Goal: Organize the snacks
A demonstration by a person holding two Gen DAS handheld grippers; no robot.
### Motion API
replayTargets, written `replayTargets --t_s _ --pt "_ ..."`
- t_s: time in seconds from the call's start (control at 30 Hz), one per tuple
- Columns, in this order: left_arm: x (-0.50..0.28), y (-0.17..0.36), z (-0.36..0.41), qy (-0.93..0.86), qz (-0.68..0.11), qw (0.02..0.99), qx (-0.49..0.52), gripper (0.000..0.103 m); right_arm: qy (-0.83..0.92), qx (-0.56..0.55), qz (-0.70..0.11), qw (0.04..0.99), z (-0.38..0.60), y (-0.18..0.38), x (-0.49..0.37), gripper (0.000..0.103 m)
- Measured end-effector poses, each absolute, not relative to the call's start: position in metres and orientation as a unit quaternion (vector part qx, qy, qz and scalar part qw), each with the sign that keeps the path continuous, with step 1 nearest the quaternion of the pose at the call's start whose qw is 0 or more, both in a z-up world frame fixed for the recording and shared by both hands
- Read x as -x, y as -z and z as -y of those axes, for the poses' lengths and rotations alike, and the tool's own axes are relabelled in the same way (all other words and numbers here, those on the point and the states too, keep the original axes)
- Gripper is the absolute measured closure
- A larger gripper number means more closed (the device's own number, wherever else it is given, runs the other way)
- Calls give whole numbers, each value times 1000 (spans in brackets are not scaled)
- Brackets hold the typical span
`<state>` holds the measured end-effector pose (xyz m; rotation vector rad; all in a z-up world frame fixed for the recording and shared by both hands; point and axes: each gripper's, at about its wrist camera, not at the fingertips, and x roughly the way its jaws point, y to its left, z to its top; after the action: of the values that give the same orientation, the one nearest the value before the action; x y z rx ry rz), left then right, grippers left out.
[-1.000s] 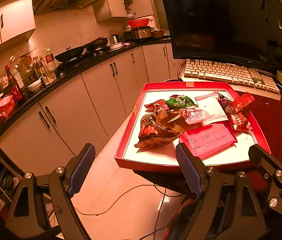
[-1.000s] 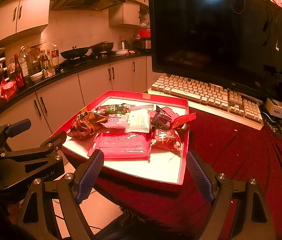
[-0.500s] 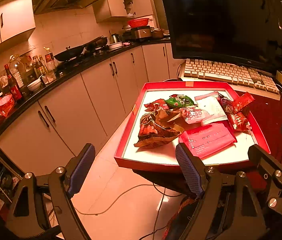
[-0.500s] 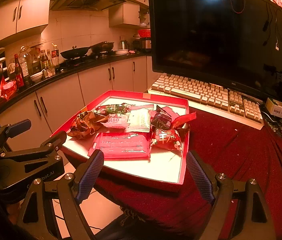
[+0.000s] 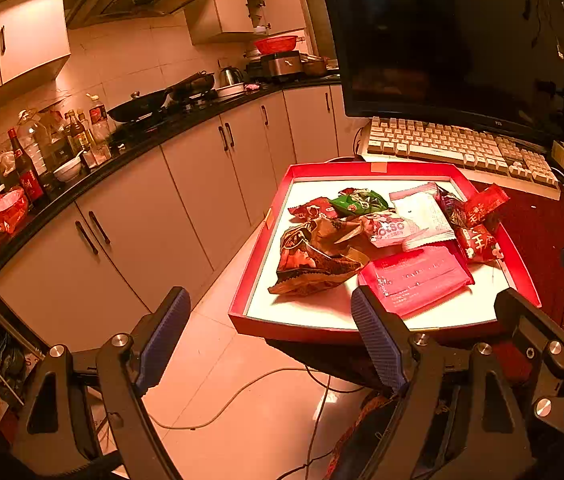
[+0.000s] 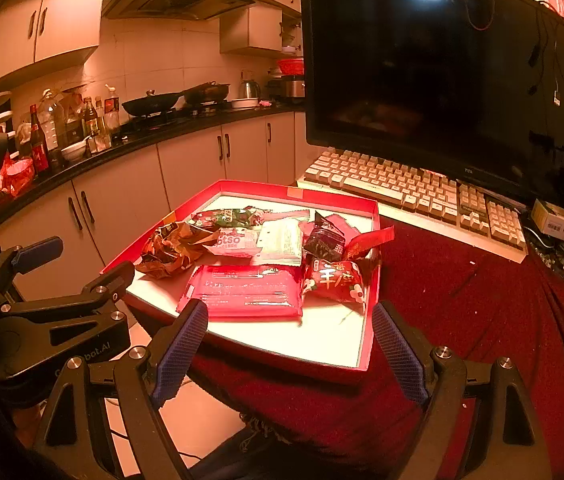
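While both tongs [image 6: 288, 344] gape empty, snacks [image 6: 242, 290] lie just ahead.

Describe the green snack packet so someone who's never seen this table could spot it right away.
Find the red tray in front of the keyboard. In the snack pile, look at the far edge nearest the keyboard: the green packet lies there, beside a white packet. It is the only green wrapper among red, pink and brown ones.

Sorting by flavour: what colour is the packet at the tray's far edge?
Green packet, clearest in the left wrist view.
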<state>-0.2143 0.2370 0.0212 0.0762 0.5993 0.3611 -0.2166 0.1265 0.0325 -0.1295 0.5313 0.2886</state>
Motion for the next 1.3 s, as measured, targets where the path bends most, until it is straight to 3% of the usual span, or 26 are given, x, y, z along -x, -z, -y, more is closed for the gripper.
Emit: replayTargets --t_s 1.3 --pt "213 -16 -248 -173 -305 936 -22 20 -148 67 -267 950 -125 -28 215 17"
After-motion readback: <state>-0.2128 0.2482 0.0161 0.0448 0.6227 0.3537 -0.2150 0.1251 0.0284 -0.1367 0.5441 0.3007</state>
